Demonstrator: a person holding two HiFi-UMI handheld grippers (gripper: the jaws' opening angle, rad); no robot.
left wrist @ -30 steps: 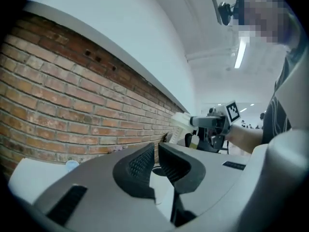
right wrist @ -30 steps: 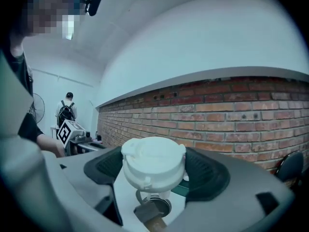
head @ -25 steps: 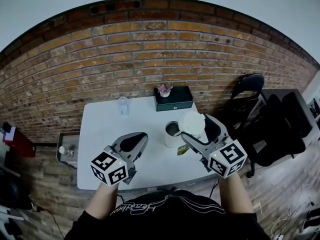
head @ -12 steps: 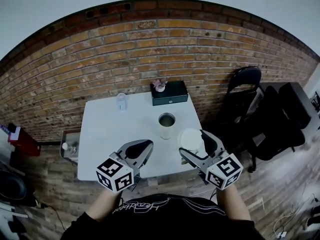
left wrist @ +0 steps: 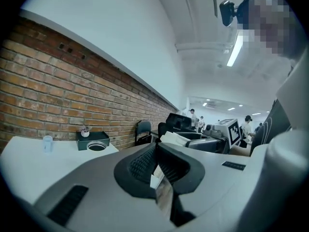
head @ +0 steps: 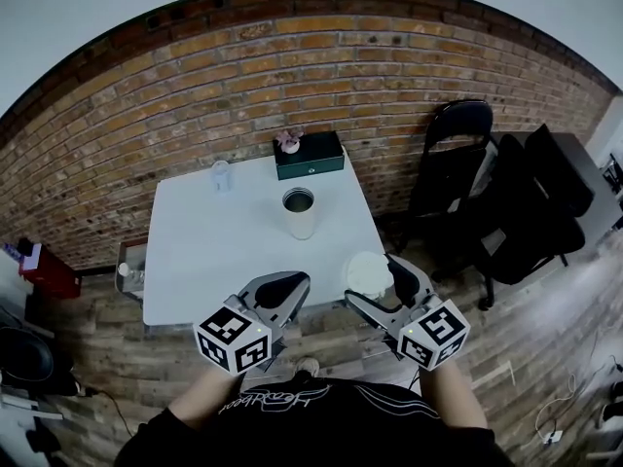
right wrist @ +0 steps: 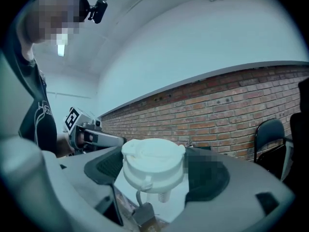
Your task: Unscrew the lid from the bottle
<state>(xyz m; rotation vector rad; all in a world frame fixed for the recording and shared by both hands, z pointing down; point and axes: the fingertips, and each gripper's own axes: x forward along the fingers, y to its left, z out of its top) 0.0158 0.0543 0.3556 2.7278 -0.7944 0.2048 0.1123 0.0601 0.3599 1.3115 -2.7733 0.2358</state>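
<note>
Off the table (head: 209,251) edge, apparently, right gripper (head: 376,278) holds lid (head: 364,270); left gripper (head: 289,285) jaws shut.

white lid (right wrist: 153,167), pale bottle (head: 299,217), white table (head: 214,261) — red-brown brick wall (head: 292,76), dark green box (head: 311,156).

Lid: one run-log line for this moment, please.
lid: white plastic screw lid off, clamped in right gripper | bottle: cream cylindrical bottle open, upright on white table | left gripper: shut

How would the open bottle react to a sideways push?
The bottle stands tall and narrow, free on the smooth table: pushed high it probably tips; pushed low it may slide. Walls look rigid. Fill unseen, so weight unclear.
</note>
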